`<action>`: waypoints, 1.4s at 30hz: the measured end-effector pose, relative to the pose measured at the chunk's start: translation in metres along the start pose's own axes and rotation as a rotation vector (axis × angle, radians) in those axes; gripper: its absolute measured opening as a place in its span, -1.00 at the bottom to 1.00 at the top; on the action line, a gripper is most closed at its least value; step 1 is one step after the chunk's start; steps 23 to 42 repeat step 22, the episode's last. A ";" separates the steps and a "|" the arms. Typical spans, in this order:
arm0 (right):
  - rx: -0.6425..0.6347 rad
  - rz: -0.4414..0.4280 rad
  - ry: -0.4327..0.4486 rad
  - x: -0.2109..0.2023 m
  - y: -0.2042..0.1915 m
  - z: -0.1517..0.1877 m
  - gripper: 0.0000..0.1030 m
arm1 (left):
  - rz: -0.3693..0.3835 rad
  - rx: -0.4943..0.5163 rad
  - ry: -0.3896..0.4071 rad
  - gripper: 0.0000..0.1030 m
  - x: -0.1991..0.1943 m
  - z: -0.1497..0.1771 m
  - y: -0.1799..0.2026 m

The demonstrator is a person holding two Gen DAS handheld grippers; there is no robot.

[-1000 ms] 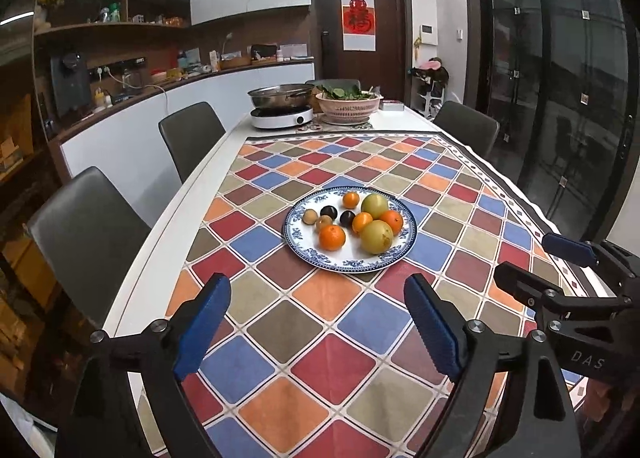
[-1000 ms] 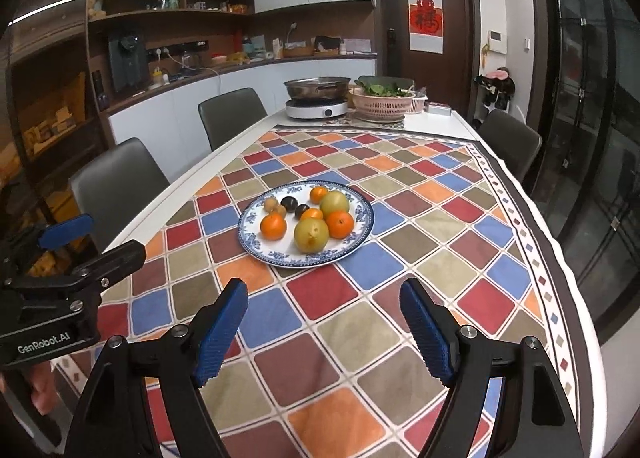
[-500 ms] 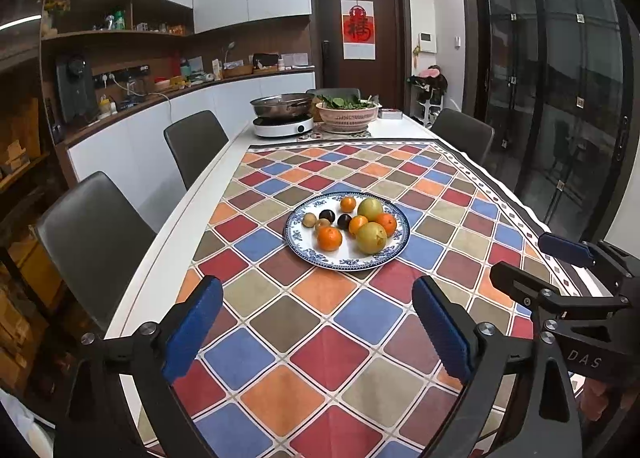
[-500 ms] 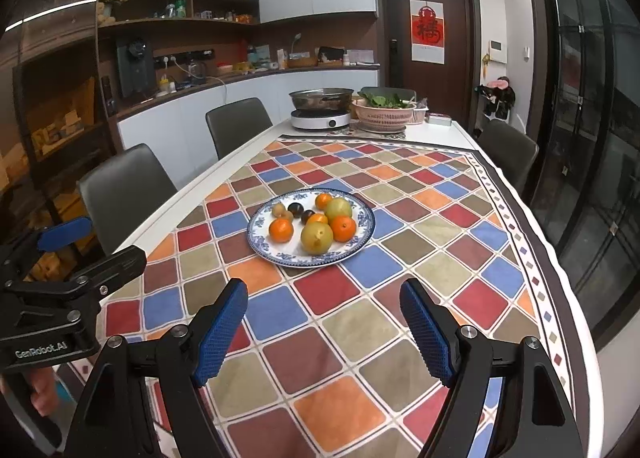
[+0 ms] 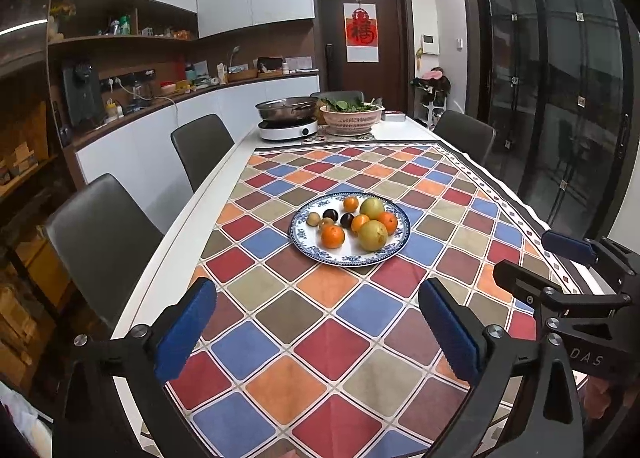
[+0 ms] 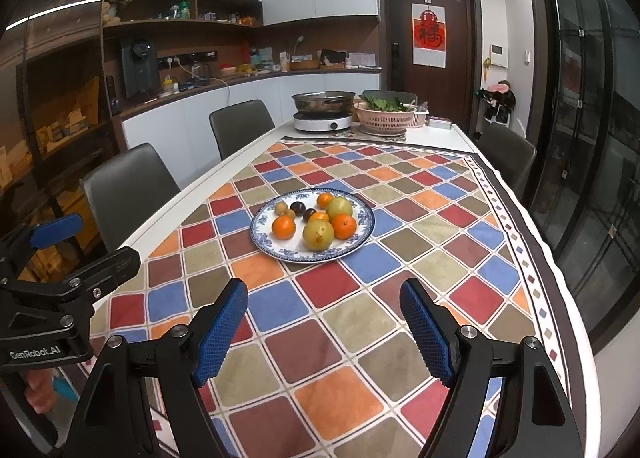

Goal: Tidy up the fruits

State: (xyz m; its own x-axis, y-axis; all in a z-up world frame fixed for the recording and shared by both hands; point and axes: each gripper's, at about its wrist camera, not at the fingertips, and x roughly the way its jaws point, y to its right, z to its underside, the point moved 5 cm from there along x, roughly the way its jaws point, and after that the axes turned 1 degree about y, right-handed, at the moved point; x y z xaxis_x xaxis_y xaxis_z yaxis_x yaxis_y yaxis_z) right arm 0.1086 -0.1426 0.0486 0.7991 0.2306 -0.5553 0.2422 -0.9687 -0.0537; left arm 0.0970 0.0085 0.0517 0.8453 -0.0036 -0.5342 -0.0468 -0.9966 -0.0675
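Note:
A blue-and-white plate (image 5: 320, 254) sits mid-table on a chequered cloth, also in the right wrist view (image 6: 288, 254). It holds several fruits: oranges (image 5: 333, 236), yellow-green fruits (image 5: 372, 235), dark plums (image 5: 330, 214) and small brown fruits (image 5: 313, 219). My left gripper (image 5: 316, 322) is open and empty, held above the cloth short of the plate. My right gripper (image 6: 324, 322) is open and empty too, also short of the plate. Each gripper shows at the edge of the other's view: the right one (image 5: 560, 258), the left one (image 6: 76, 246).
At the far end stand a pan on a white cooker (image 5: 287, 126) and a pink basket of greens (image 5: 352, 118). Grey chairs (image 5: 100, 234) line the left side, and one (image 5: 464, 134) the far right. Glass doors are on the right.
Both grippers have pulled back and up from the plate, which looks smaller and farther. Jaws stay open. The fruits have not moved.

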 end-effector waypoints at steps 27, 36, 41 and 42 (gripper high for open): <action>-0.012 0.000 0.001 -0.010 -0.004 0.003 0.53 | 0.000 -0.008 0.012 1.00 -0.013 0.004 0.003; -0.012 0.000 0.001 -0.010 -0.004 0.003 0.53 | 0.000 -0.008 0.012 1.00 -0.013 0.004 0.003; -0.012 0.000 0.001 -0.010 -0.004 0.003 0.53 | 0.000 -0.008 0.012 1.00 -0.013 0.004 0.003; -0.012 0.000 0.001 -0.010 -0.004 0.003 0.53 | 0.000 -0.008 0.012 1.00 -0.013 0.004 0.003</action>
